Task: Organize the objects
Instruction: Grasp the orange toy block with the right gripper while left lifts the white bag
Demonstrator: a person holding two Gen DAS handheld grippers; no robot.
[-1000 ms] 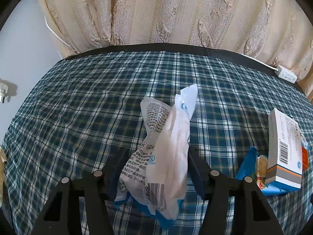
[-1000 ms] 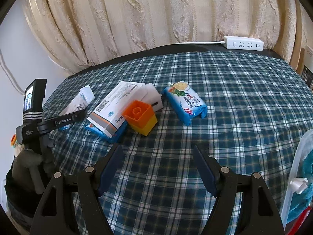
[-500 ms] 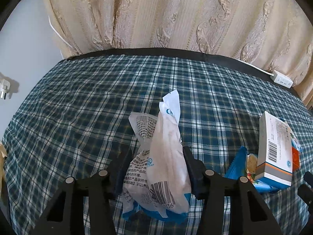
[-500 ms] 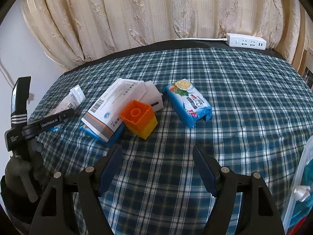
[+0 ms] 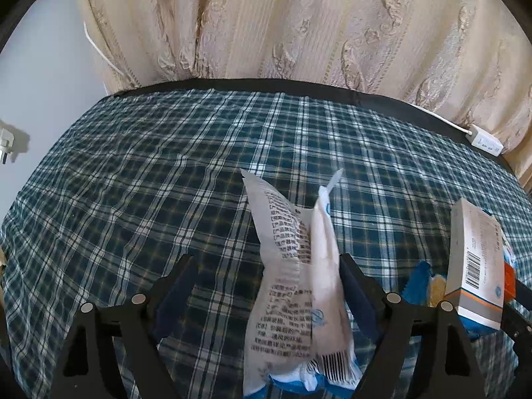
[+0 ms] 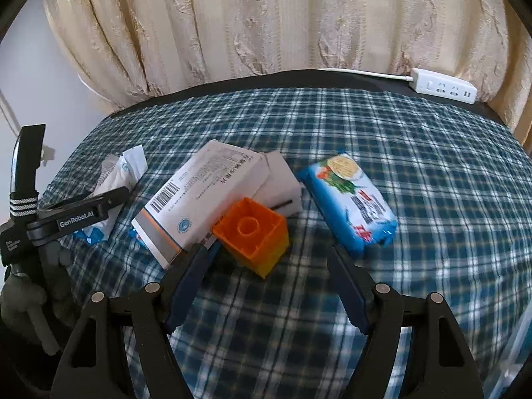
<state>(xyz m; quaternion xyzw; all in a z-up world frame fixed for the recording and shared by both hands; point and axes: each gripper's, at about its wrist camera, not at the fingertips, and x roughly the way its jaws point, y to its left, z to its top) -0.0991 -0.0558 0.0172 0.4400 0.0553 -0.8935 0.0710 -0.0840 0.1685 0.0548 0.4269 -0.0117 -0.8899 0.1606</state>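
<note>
My left gripper (image 5: 266, 286) jaws opening; white pouch (image 5: 299, 286) between, loose, on worktop (image 5: 133, 199) near edge. Light, crinkly, slippery: pinch mid-body. Right gripper (image 6: 266, 276) jaws half open, empty, nearing orange block (image 6: 252, 232).

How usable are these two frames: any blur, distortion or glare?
Left wrist: strong fisheye bend with dark corners; the white packet is slightly smeared, the tablecloth sharp. Right wrist: the same bend; the orange block and the cloth near the fingers are softly blurred; even daylight, no glare.
</note>
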